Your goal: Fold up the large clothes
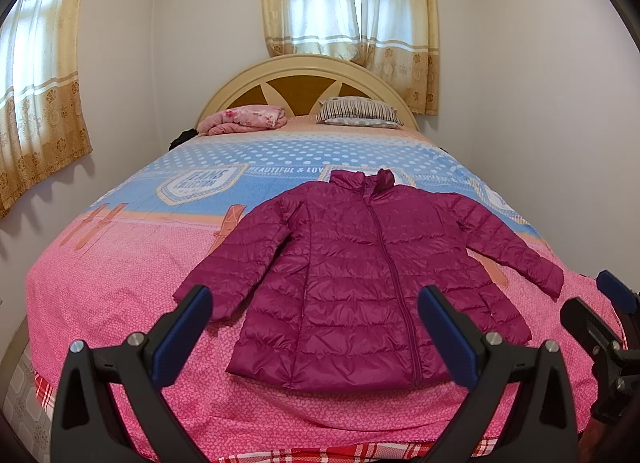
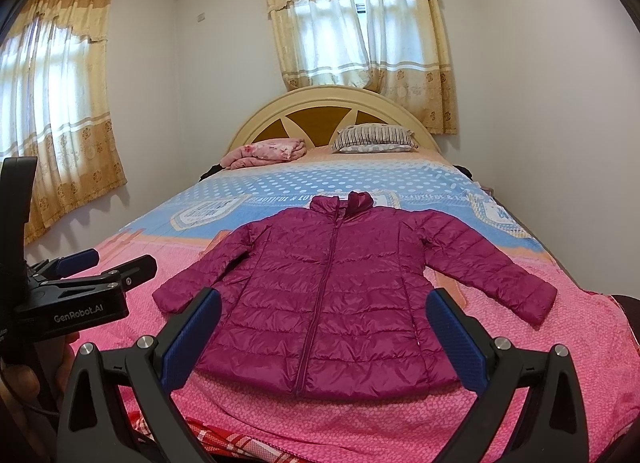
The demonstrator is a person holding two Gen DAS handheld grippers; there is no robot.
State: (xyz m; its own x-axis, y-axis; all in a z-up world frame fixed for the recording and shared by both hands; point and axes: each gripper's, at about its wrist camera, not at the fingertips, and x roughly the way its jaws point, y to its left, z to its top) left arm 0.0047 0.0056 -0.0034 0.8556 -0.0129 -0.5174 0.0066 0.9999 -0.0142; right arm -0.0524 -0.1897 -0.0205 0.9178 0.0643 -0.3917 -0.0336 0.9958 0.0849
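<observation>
A magenta quilted puffer jacket (image 1: pixel 360 271) (image 2: pixel 344 287) lies flat on the bed, zipped, collar toward the headboard, both sleeves spread outward. My left gripper (image 1: pixel 316 303) hovers open above the jacket's hem, its blue pads wide apart and holding nothing. My right gripper (image 2: pixel 324 307) is likewise open over the hem, empty. In the right wrist view the left gripper (image 2: pixel 100 259) shows at the left edge, held by a hand. In the left wrist view the right gripper (image 1: pixel 600 299) shows at the right edge.
The bed (image 1: pixel 120 283) has a pink and blue patterned cover. A folded pink blanket (image 1: pixel 244 119) and a striped pillow (image 1: pixel 360 113) lie by the cream headboard (image 1: pixel 304 71). Curtained windows are behind and to the left. Walls stand close on both sides.
</observation>
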